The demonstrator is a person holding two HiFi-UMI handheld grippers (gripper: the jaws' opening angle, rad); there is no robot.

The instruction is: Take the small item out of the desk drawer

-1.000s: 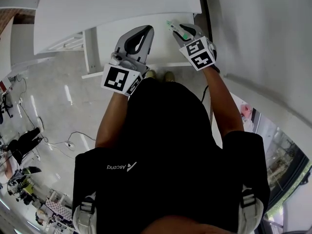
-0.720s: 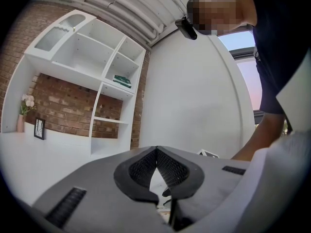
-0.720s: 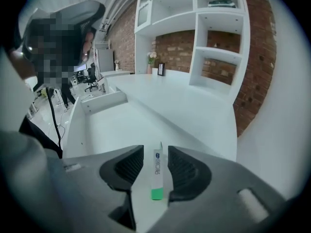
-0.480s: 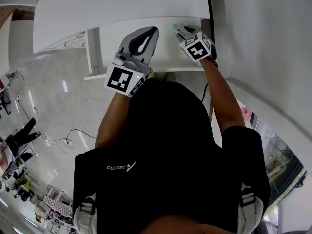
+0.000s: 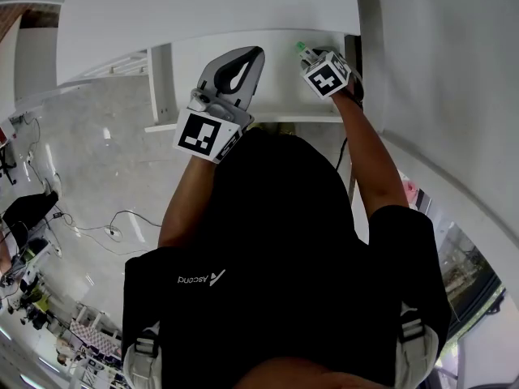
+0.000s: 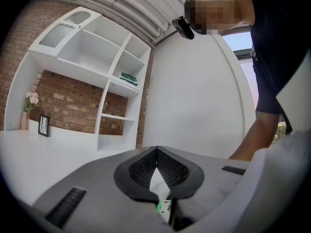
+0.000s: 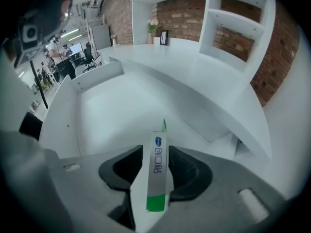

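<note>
A small white box with a green end (image 7: pixel 158 178) stands upright between the jaws of my right gripper (image 7: pixel 156 152), which are opening; the pads look just clear of its sides. In the head view that gripper (image 5: pixel 303 50) is at the far right corner of the open white drawer (image 5: pixel 268 87), the box's green tip (image 5: pixel 298 46) poking out ahead. My left gripper (image 5: pixel 251 53) hovers over the drawer's left half, its tips together and nothing in them; its own view shows the closed tips (image 6: pixel 156 148). The drawer floor (image 7: pixel 112 110) below the box looks bare.
The white desk top (image 5: pixel 203 6) overhangs the drawer's far side. A white wall (image 5: pixel 438 71) runs close on the right. White shelving on a brick wall (image 6: pixel 107 57) stands behind the desk. The tiled floor (image 5: pixel 89 160) to the left carries cables and office clutter.
My right gripper has moved farther away and to the right with the box, up to the drawer's far right corner. The left gripper has barely shifted.
</note>
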